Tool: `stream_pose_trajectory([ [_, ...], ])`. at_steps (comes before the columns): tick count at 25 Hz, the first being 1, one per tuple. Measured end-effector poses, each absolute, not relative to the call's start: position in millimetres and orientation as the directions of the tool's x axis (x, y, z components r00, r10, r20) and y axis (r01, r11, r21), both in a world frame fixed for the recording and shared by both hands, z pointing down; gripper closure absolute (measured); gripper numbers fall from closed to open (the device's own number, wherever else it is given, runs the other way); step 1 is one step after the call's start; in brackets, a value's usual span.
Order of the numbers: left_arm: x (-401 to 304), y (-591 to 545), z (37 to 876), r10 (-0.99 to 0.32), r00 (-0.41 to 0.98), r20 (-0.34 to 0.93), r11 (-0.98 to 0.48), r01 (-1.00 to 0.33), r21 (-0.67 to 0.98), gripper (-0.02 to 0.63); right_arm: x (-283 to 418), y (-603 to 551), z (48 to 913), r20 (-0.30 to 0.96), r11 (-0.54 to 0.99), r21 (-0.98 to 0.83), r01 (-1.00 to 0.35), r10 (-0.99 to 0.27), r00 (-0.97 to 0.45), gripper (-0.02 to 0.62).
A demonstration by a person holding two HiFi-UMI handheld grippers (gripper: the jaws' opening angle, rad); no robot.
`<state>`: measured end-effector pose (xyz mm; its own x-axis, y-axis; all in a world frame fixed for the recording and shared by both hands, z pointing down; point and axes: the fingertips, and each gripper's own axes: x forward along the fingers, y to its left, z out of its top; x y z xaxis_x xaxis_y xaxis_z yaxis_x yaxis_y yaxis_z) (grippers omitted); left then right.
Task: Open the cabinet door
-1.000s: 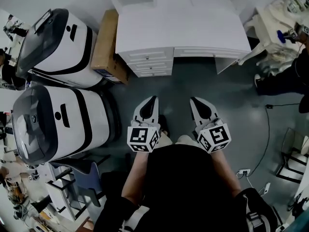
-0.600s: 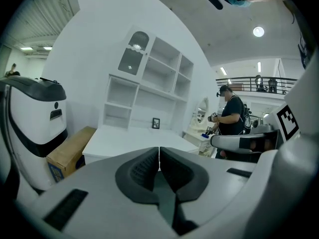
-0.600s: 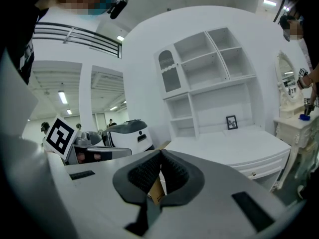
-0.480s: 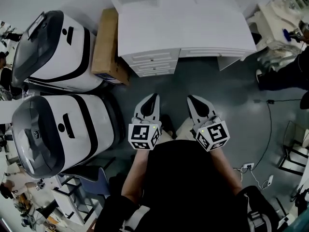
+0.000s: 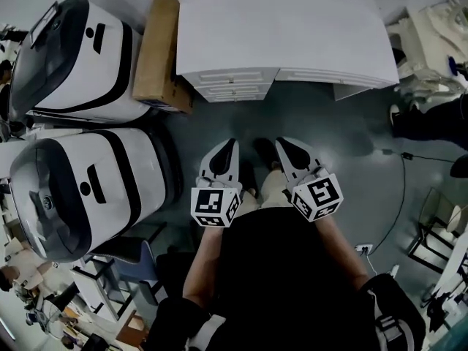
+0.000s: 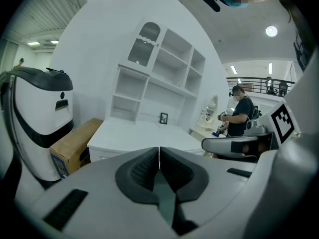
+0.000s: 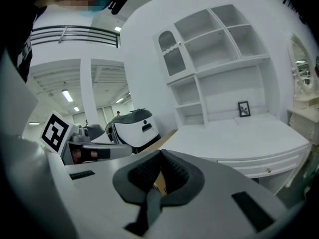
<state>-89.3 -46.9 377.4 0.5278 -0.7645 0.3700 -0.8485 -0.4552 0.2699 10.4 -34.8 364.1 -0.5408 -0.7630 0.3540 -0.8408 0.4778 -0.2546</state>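
Our left gripper (image 5: pixel 231 146) and right gripper (image 5: pixel 282 143) fingers are closed, empty; beyond them, only the gripper views show the white arched cabinet door (image 6: pixel 143 45) above the white counter (image 5: pixel 278 28).

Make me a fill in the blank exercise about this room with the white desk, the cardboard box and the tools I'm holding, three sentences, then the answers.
1. The ___ cardboard box stands against the side of the white desk with drawers.
2. The left tool and the right tool are empty, and the jaws of both are ___.
3. Beside the box stand ___ large white-and-black machines.

Missing words: brown; shut; two.
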Motion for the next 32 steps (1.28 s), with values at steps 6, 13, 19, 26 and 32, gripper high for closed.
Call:
stream_pose_trajectory([
  [6, -89, -67, 364, -0.814, 0.448, 0.37, -0.37, -0.891, 0.265, 0.581, -10, -90, 396, 0.4, 0.562, -0.287, -0.776, -0.666, -0.63, 0.578],
  [13, -95, -81, 364, -0.87, 0.318, 0.377, -0.234, -0.939, 0.254, 0.581, -34, -135, 452, 0.457, 0.658, -0.3, -0.691, -0.537, -0.709, 0.577],
  [19, -103, -76, 378, -0.893, 0.216, 0.395, -0.111, -0.956, 0.271, 0.581, -51, -162, 505, 0.507, 0.692, -0.306, -0.654, -0.463, -0.727, 0.578],
  [26, -102, -71, 399, -0.887, 0.14, 0.44, -0.007, -0.957, 0.291, 0.581, -56, -199, 570, 0.576, 0.677, -0.242, -0.695, -0.477, -0.664, 0.577],
  [32, -99, -79, 411, -0.883, 0.12, 0.453, 0.034, -0.948, 0.317, 0.58, -59, -223, 613, 0.617, 0.638, -0.21, -0.741, -0.501, -0.607, 0.577],
])
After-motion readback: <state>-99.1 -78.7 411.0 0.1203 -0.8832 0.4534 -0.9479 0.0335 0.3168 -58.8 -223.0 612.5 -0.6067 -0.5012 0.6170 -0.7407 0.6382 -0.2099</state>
